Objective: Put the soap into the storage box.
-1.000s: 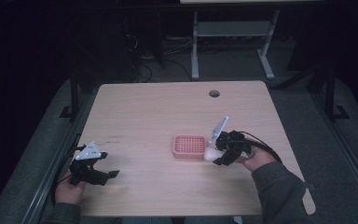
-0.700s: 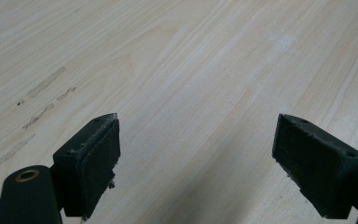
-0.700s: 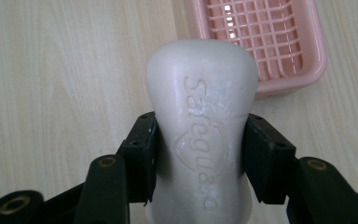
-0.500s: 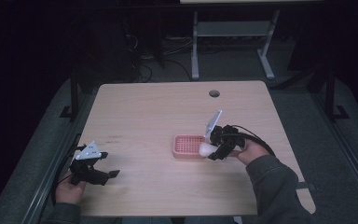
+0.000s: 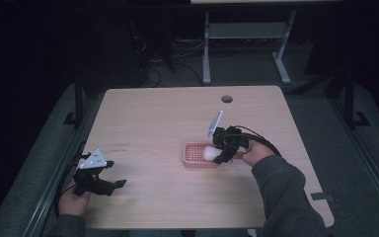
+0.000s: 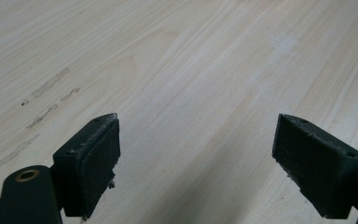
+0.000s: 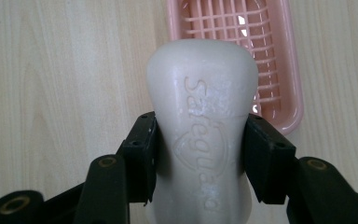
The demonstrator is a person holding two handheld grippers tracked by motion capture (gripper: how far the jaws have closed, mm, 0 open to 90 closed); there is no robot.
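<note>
- This looks like a lab or recording room set up for data capture, not a home.
- The light wooden surface [image 5: 153,113] stands alone in a dark room, with a round cable hole [image 5: 227,98] near its far edge.
- Beyond the surface's far edge, loose cables [image 5: 177,54] lie tangled on the grey carpeted floor [image 5: 321,108].
- Also beyond that far edge stands the grey metal frame [image 5: 246,34] of another piece of furniture.
- Dark metal rails [image 5: 54,197] run along the floor to the left of the surface, and a dark stand [image 5: 350,98] rises to its right.
</note>
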